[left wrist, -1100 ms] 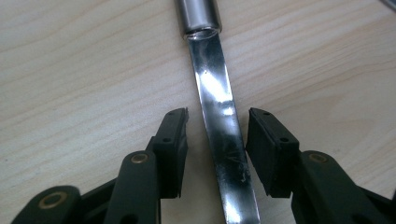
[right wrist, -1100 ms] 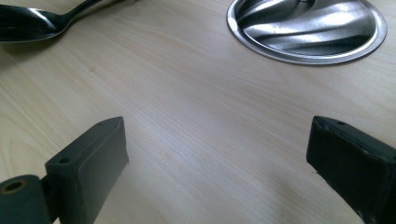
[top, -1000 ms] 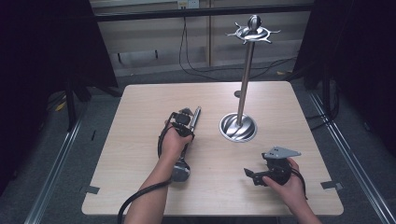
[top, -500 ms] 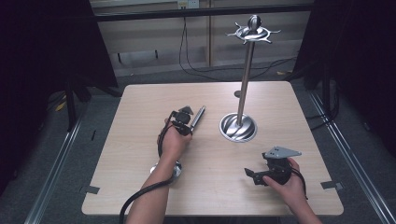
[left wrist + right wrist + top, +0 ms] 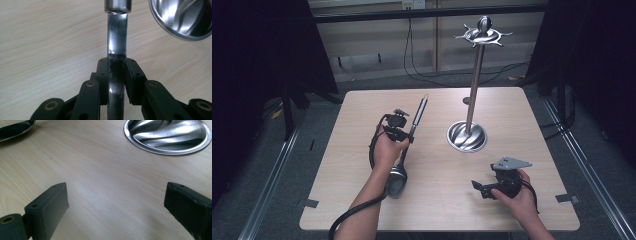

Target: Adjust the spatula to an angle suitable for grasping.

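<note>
My left gripper (image 5: 404, 131) is clamped on the ladle (image 5: 408, 145), pads tight on the thin steel neck just below the thicker grip, as the left gripper view shows (image 5: 117, 72). The jaws have just been closing, with the handle between them. In the high view the ladle's handle end tilts up off the desk (image 5: 512, 120) toward the far side; the bowl sits low by my wrist, whether touching the wood I can't tell. Ladle lies left of the stand (image 5: 468, 135), apart from it.

My right gripper (image 5: 486, 188) rests near the front right of the desk, jaws wide apart with bare wood between them (image 5: 115, 202), holding nothing.

Progress, my guess: grasp done, lift just begun. Left to do: raise the ladle, carry it to the stand, hook the loop at its handle end on one of the arms at the top (image 5: 482, 35). No utensil hangs there yet.

Counts: one ladle, one stand with one round base, two grippers, one desk. Hook arms on top are too small to count.
</note>
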Available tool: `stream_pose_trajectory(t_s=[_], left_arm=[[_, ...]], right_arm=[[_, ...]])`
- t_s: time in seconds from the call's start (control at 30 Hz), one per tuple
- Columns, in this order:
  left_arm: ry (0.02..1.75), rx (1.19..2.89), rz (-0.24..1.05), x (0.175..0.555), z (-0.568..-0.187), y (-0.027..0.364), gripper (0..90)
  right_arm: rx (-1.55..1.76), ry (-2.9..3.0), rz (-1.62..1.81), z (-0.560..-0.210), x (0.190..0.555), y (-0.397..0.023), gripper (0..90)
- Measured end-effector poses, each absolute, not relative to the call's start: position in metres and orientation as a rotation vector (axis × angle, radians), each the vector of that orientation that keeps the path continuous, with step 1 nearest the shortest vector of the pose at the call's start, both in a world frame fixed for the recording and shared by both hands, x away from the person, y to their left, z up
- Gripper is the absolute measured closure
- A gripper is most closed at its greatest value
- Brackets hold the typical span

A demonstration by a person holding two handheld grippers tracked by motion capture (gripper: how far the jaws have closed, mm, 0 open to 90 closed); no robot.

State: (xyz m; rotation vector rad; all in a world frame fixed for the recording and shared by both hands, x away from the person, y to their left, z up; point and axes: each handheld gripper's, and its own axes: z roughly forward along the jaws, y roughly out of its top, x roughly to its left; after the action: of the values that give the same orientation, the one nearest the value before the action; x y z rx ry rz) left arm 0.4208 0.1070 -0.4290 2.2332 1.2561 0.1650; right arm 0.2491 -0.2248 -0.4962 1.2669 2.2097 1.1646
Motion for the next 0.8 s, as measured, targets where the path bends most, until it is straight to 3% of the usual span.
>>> stream_pose_trajectory(t_s=[0.8], left_arm=[[1.101, 2.061, 0.192, 0.399, -0.392, 0.119, 75.3]], right_arm=[[1.248, 2.213, 1.184, -0.496, 0.249, -0.219, 5.3]])
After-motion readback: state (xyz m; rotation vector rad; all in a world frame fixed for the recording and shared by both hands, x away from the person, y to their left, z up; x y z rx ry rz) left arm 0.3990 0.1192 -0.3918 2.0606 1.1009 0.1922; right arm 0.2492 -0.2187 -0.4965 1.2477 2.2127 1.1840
